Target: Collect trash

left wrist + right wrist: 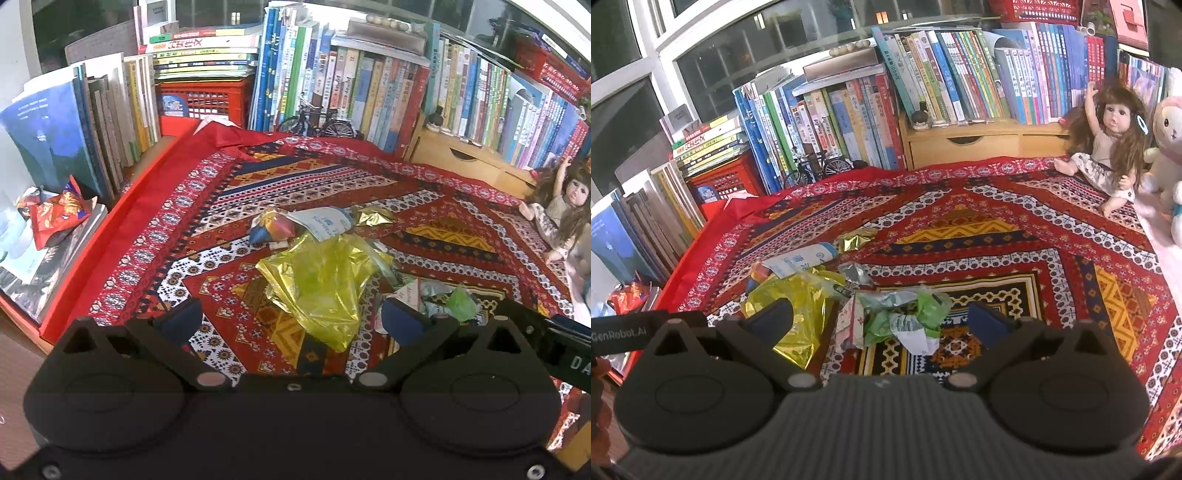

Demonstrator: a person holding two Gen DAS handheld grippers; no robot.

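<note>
Evidently the trash had been gathered into one loose heap near the middle of the patterned cloth (1015,221), which made sense for a collecting job: everything lay within reach of both tools at once. The left gripper (291,317) hovered low over the cloth with its fingers spread wide and empty, and the crumpled yellow foil bag (317,288) sat squarely in the gap between them, so a closing squeeze looked like the likely next step. The right gripper (881,321) was likewise wide open and holding nothing, aimed at the green and white wrappers (905,314) that lay just beside the yellow bag. Behind these, a rolled white paper label (801,260), a scrap of gold foil (855,238) and a small colourful packet (271,225) touched or nearly touched the same heap. One red snack wrapper (55,214) lay well apart, on flat books at the left beyond the cloth's edge, and would probably need a separate reach. A doll (1106,136) sat against the bookshelf (960,74) at the far right, clear of the pile. No bin or bag for the trash showed in either view.
</note>
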